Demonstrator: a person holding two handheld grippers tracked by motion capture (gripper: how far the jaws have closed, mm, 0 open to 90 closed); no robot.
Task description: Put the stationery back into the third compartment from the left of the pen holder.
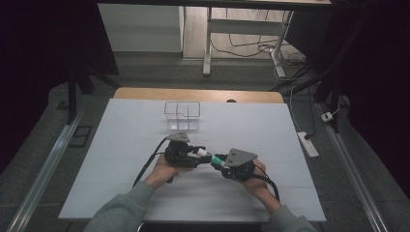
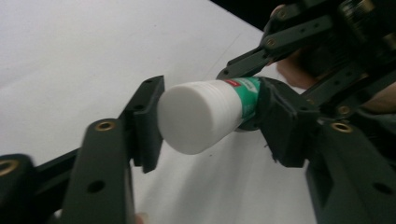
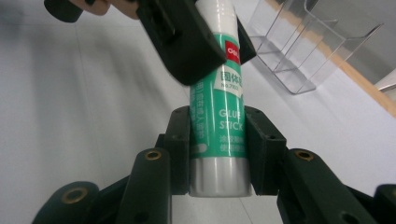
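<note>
Between both tools, the glue stick [image 1: 213,158] lies level, cap leftward.

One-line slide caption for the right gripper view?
Right gripper clamps a green glue stick by its body; left gripper grips nearer the cap.

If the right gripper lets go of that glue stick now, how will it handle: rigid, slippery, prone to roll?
The glue stick looks like a stiff plastic tube, so it should not flex. Its glossy label may slip between flat jaws. Being round, it would probably roll if laid on the table. The left gripper grips only its white cap, which might pull off.
</note>
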